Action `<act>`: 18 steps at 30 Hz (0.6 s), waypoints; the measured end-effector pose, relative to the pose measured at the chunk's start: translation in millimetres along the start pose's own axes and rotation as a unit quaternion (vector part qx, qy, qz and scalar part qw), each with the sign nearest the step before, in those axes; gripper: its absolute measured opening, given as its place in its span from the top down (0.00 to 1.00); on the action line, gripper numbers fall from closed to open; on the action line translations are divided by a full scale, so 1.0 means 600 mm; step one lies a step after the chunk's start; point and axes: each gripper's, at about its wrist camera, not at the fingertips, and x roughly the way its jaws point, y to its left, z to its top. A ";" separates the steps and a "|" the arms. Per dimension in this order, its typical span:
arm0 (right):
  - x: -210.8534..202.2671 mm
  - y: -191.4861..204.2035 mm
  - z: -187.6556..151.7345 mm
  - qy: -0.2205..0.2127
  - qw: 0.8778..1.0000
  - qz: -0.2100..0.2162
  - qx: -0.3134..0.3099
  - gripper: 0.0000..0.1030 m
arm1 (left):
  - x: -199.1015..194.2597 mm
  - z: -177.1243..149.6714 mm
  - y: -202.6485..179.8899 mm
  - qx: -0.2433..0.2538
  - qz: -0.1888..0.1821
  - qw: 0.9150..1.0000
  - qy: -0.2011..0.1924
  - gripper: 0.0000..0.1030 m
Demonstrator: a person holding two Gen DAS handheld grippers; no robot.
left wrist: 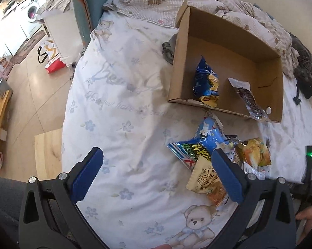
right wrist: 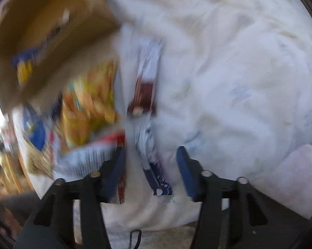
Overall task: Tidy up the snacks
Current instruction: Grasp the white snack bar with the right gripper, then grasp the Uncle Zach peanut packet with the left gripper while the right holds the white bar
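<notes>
An open cardboard box (left wrist: 234, 41) lies on the bed with a blue snack bag (left wrist: 207, 83) and a dark clear-wrapped snack (left wrist: 249, 99) inside. A pile of snack packets (left wrist: 205, 145) lies on the sheet in front of it, with a beige packet (left wrist: 203, 180) and an orange one (left wrist: 255, 153). My left gripper (left wrist: 158, 164) is open and empty over the sheet, left of the pile. In the blurred right wrist view my right gripper (right wrist: 150, 157) is open around a white and brown packet (right wrist: 145, 87), beside a yellow bag (right wrist: 89, 103) and the box (right wrist: 52, 20).
The white flowered bed sheet (left wrist: 118, 108) covers the bed. A crumpled checked blanket (left wrist: 156, 2) lies behind the box and a dark cloth (left wrist: 303, 68) at the right. A wooden stool (left wrist: 48, 153) and tiled floor are at the left.
</notes>
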 end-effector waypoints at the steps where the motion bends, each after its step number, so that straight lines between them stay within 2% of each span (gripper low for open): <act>1: 0.005 0.006 -0.001 0.004 1.000 -0.010 -0.012 0.61 | 0.000 0.001 0.000 0.000 0.001 1.000 0.000 0.00; 2: 0.007 0.013 -0.002 0.000 0.999 -0.021 -0.025 0.69 | 0.001 0.002 0.000 0.000 0.002 1.000 -0.001 0.00; 4: 0.002 0.013 -0.004 -0.005 0.999 -0.017 -0.031 0.81 | 0.001 0.004 -0.001 0.000 0.002 1.000 0.000 0.00; 5: -0.002 0.012 -0.006 -0.008 0.999 -0.012 -0.032 0.83 | 0.002 0.003 -0.002 0.000 0.001 1.000 0.000 0.00; 10: -0.056 -0.002 -0.024 -0.056 0.998 0.017 -0.016 0.84 | 0.006 0.005 0.000 -0.006 0.004 1.000 0.004 0.00; 12: -0.102 -0.008 -0.037 -0.116 0.993 0.034 -0.009 0.83 | 0.002 0.006 0.006 -0.019 0.000 1.000 -0.002 0.00; 13: -0.127 -0.008 -0.043 -0.145 0.988 0.060 -0.008 0.83 | 0.000 0.006 0.008 -0.026 -0.003 1.000 -0.006 0.00; 15: -0.158 -0.003 -0.052 -0.185 0.979 0.081 -0.015 0.83 | -0.001 0.004 0.010 -0.034 -0.006 0.999 -0.010 0.00; 18: -0.170 0.011 -0.053 -0.201 0.975 0.093 -0.029 0.84 | 0.010 -0.009 0.002 -0.039 -0.023 0.999 0.010 0.03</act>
